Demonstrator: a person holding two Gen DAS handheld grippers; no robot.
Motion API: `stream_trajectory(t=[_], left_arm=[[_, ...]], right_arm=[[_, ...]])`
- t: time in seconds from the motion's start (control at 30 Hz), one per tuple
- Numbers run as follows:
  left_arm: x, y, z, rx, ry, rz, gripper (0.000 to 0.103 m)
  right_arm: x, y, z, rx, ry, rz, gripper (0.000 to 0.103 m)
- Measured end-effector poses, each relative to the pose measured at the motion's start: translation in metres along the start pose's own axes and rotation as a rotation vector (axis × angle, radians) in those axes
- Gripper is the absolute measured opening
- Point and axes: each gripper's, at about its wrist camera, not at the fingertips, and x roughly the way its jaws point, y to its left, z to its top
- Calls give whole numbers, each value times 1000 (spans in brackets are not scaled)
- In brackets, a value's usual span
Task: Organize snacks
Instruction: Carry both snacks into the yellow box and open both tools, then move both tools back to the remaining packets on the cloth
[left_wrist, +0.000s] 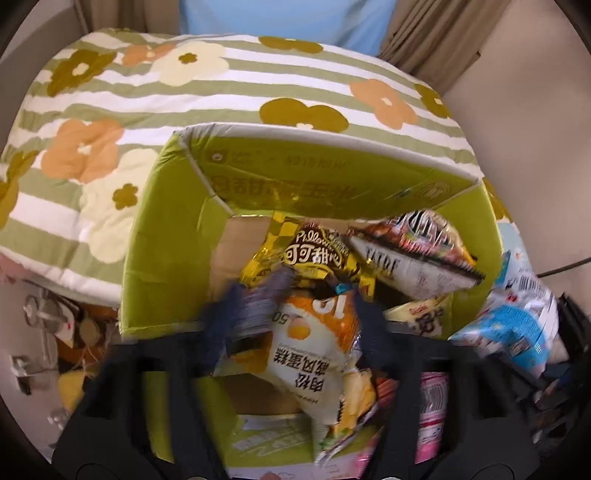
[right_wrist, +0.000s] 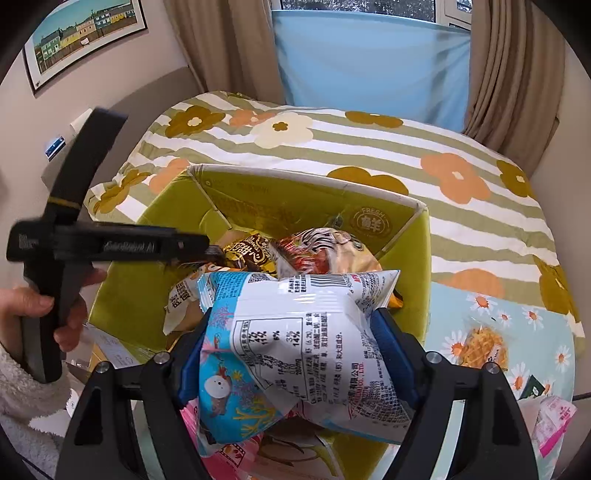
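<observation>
A green cardboard box (left_wrist: 162, 236) (right_wrist: 122, 295) holds several snack bags. My left gripper (left_wrist: 291, 314) is above the box, and an orange-and-white cake packet (left_wrist: 314, 354) sits between its blurred blue fingers; whether they grip it I cannot tell. In the right wrist view the left gripper (right_wrist: 207, 254) reaches over the box from the left. My right gripper (right_wrist: 291, 350) is shut on a blue-and-white snack bag (right_wrist: 295, 347), held over the box's near side; that bag also shows in the left wrist view (left_wrist: 517, 321). A yellow-brown Pillow bag (left_wrist: 314, 251) and a white-black bag (left_wrist: 413, 254) lie inside.
The box stands against a bed with a green-striped flowered quilt (right_wrist: 369, 147). A daisy-print surface (right_wrist: 517, 332) to the right carries a packet of yellow strips (right_wrist: 484, 347) and a pink packet (right_wrist: 554, 424). Pink packets (left_wrist: 432, 398) lie in the box. Curtains (right_wrist: 517, 74) hang behind.
</observation>
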Motion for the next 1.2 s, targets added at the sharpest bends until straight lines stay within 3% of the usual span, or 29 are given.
stream_trajectory(t=[0.03, 0.23, 0.43, 0.57, 0.73, 0.87, 1.03, 1.2], left_arm=[[-2, 1, -3, 2, -11, -1, 103], [-14, 4, -15, -24, -5, 2, 103], [-47, -2, -34, 0, -83, 73, 102], [-63, -4, -47, -5, -112, 82, 103], [-79, -4, -67, -14, -140, 110, 102], [-89, -4, -81, -16, -161, 121, 102], [-97, -7, -91, 2, -184, 120, 102], [-107, -7, -101, 16, -210, 102, 102]], right_arm=[[0, -1, 0, 6, -3, 6, 77], [-4, -3, -3, 45, -16, 15, 78], [-17, -3, -2, 69, -25, 31, 79], [-17, 3, 9, 67, -29, 52, 82], [-26, 10, 13, 101, -139, 48, 102], [-33, 13, 5, 84, -155, 52, 102], [-35, 13, -11, 83, -102, 52, 102], [-52, 11, -27, 119, -131, 36, 102]])
